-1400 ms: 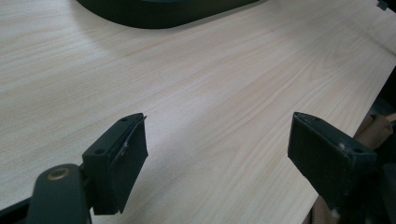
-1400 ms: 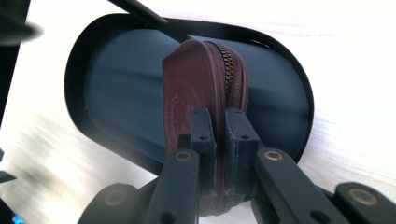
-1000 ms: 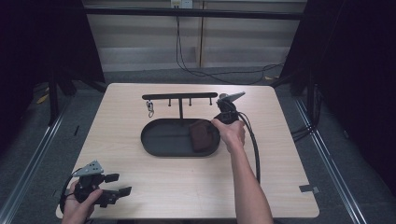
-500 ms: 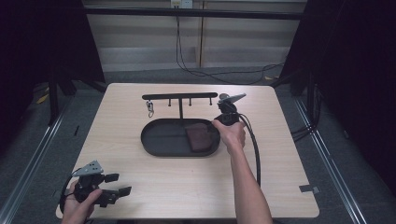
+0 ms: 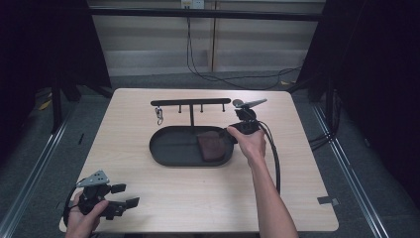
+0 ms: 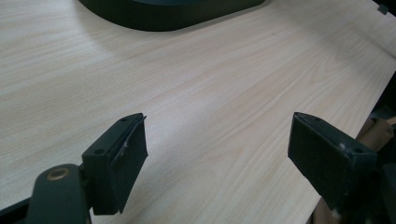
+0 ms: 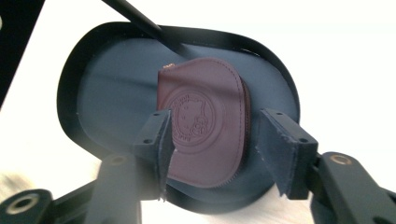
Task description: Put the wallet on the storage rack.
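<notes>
Right gripper view, pouch (image 7: 205, 123) between opening tongs (image 7: 212, 151)

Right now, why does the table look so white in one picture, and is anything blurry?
Right gripper view: the table is overexposed to near white around the dark tray, while the pouch stays sharp and the near jaws look soft. Left gripper view: even light, clear wood grain. High view: lit table, dark surroundings.

Left tongs (image 6: 217, 158) held low over the pale wood-grain bench (image 6: 201, 88), black jaws standing wide apart with bare bench between them, nothing gripped; curved wall of a dark tray (image 6: 168, 11) at the top edge, well ahead of the jaws.
</notes>
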`<state>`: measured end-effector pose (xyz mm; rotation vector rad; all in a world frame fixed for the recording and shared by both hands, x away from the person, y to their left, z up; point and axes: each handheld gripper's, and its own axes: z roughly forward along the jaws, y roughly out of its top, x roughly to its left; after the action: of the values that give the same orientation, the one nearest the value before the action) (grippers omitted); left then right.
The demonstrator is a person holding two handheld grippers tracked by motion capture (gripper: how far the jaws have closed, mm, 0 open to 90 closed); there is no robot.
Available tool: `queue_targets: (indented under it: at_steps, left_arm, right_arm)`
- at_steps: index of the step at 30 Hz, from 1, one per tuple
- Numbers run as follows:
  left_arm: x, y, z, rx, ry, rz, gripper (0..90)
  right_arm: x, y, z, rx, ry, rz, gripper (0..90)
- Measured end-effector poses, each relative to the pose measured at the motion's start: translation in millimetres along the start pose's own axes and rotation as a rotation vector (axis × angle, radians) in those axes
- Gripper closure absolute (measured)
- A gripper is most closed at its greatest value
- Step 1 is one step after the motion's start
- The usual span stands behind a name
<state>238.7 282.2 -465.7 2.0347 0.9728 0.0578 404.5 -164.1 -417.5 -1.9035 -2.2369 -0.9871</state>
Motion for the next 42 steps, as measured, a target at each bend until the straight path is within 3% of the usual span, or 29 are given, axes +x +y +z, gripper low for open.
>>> queue_targets:
  at_steps: [6, 13, 17, 20, 31, 32, 42]
  left_arm:
    - [0.1, 0.1, 0.5, 0.004, 0.003, -0.003, 19.4]
    - [0.5, -0.3, -0.4, -0.001, 0.006, -0.017, 17.6]
    - [0.5, -0.4, 0.0, 0.004, 0.006, -0.012, 17.6]
    - [1.0, -0.3, -0.1, 0.001, 0.007, -0.015, 17.6]
    - [1.9, -0.2, -0.2, 0.006, 0.009, -0.03, 16.5]
    - [2.0, -0.2, 0.1, 0.007, 0.01, -0.03, 16.5]
    - [1.6, -0.1, 0.2, 0.009, 0.009, -0.026, 16.5]
  right_arm:
    - [2.4, -6.4, -10.5, -0.034, -0.002, -0.034, 31.9]
    - [7.0, -16.4, -23.3, -0.062, 0.002, -0.066, 27.8]
    - [4.2, -23.7, -28.3, -0.061, 0.001, -0.058, 24.7]
    - [3.7, -30.1, -32.3, -0.09, 0.001, -0.071, 24.3]
    - [1.0, -54.1, -38.6, -0.109, 0.005, -0.123, 18.6]
    - [0.3, -59.4, -41.6, -0.133, -0.007, -0.13, 18.1]
    - [-8.5, -89.2, -50.2, -0.171, 0.004, -0.133, 18.2]
